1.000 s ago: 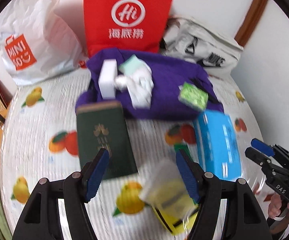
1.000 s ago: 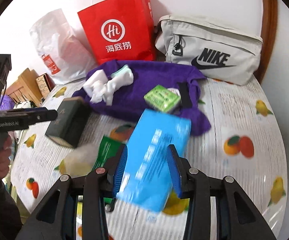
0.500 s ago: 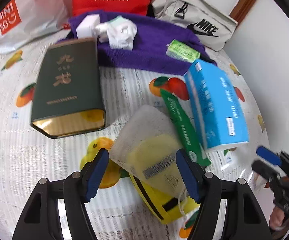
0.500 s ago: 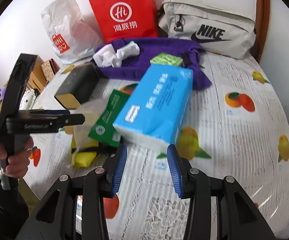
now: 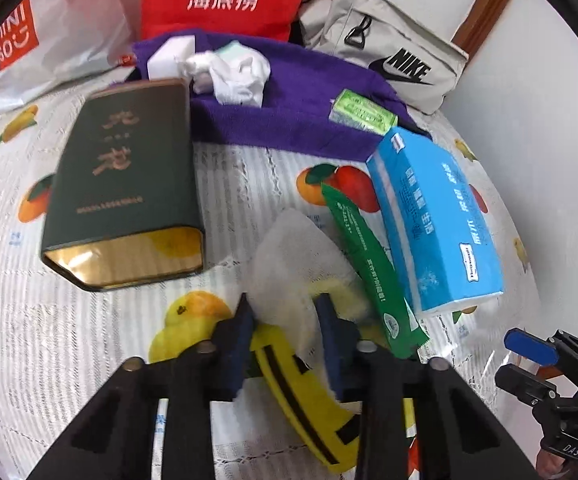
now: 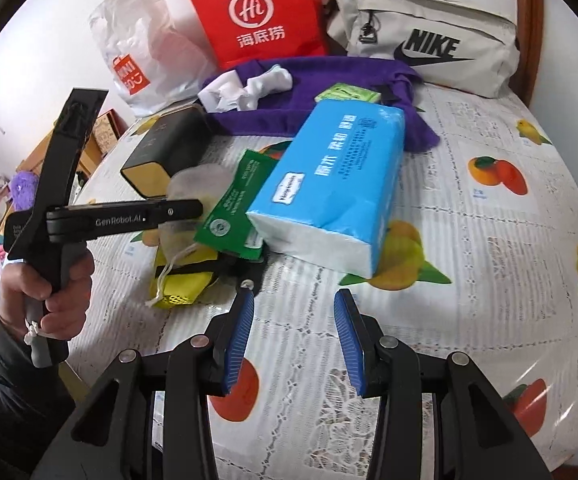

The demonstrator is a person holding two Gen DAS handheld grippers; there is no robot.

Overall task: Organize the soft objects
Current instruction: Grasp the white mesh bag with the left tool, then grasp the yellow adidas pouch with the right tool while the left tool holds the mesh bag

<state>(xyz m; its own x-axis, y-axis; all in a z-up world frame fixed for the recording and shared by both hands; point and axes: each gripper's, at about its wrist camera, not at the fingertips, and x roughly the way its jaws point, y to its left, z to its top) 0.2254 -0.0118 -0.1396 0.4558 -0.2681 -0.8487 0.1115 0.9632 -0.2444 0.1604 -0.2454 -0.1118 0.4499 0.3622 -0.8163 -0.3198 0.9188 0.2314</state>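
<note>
Both hands have dropped toward the table since the earlier frames, and the left gripper [image 5: 285, 320], whose jaws stood wide a moment ago, is closing on the mesh pouch [image 5: 293, 256] low in the middle of the left view; the pouch's near edge lies between the pads, though whether they press it yet cannot be told. That pouch rests on a yellow pack [image 5: 309, 396] with black stripes at the bottom of the frame, beside a green sachet [image 5: 369, 264] running down to the lower right. In the right view the same gripper [image 6: 177, 210] reaches in from the left edge, gripped by a hand [image 6: 55, 300] at lower left. Right gripper [image 6: 295, 336] hangs at bottom centre of its view with jaws apart and nothing between them, above the fruit-print tablecloth [image 6: 469, 280]. Just beyond it, mid-frame, lies the blue tissue pack [image 6: 337, 184], leaning on the sachet [image 6: 233, 212]. Further up, a purple towel [image 6: 329, 80] carries white socks [image 6: 257, 88] and a small green packet [image 6: 349, 94]. A dark green tin [image 5: 125, 184] lies on its side at left in the left view. Along the top stand a white bag [image 6: 145, 52], a red bag [image 6: 257, 12] and a grey pouch [image 6: 429, 36].
</note>
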